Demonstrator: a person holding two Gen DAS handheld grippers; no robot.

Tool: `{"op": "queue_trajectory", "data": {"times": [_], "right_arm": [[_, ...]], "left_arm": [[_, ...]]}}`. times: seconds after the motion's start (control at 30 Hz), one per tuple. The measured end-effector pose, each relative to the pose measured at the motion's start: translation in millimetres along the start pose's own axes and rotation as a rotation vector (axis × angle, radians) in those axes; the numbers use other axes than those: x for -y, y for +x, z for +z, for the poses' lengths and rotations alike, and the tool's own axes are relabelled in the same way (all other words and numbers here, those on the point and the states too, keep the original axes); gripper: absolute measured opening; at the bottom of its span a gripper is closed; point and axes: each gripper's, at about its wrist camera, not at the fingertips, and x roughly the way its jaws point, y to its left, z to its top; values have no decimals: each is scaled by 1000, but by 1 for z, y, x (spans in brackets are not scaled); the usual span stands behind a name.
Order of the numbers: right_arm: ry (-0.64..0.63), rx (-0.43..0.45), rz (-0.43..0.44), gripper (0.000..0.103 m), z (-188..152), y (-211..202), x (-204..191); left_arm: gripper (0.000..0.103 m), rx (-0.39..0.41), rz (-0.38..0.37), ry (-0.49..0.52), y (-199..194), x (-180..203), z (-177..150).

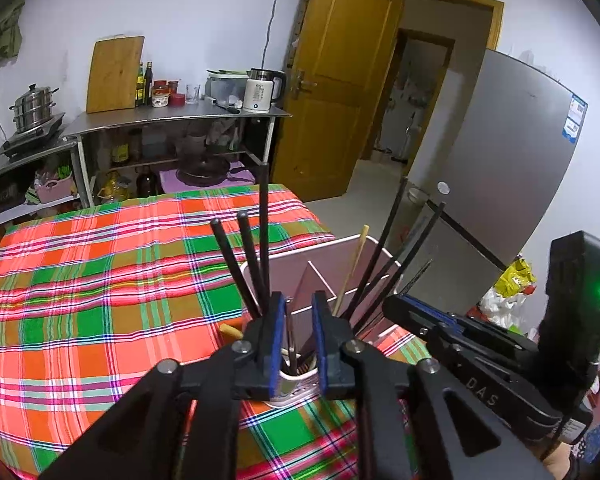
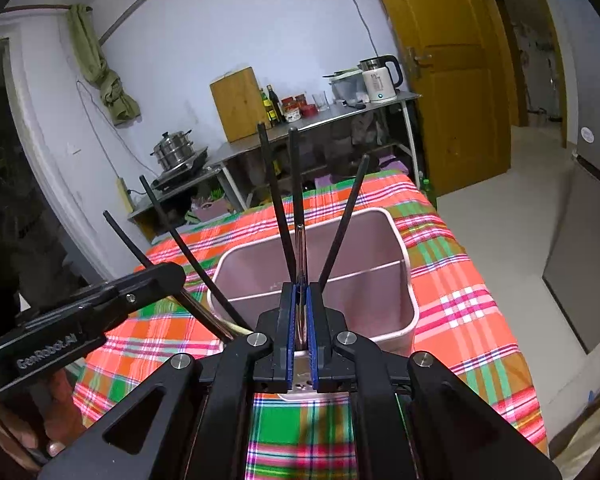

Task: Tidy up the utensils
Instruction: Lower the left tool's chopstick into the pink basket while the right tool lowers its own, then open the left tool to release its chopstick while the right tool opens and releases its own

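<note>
Utensils are gathering in a pink utensil holder that is sitting on a table covered by a bright plaid tablecloth of orange, green and pink. The holder is lying directly ahead of both hand-held grippers, its inside split by a thin divider.

In the left wrist view, the left hand-held gripper is standing slightly parted over the holder's near end; a few thin utensil stems are passing between its blue pads, and no pad is visibly pressing on them. Black chopsticks are fanning upward just beyond its left finger, and more dark sticks with one pale wooden chopstick are leaning beyond its right finger.

In the right wrist view, the right hand-held gripper is pinching a slim, pale, glossy utensil between nearly closed blue pads, the stem rising straight up from the fingers. Black chopsticks are spreading out on both sides of it. The other hand-held gripper is showing at its left.
</note>
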Motion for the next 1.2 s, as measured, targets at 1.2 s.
{"op": "queue_trajectory", "data": {"times": [1.2], "right_arm": [[-96, 43, -53, 19, -54, -62, -31]], "left_arm": [[41, 53, 81, 15, -52, 2, -73]]}}
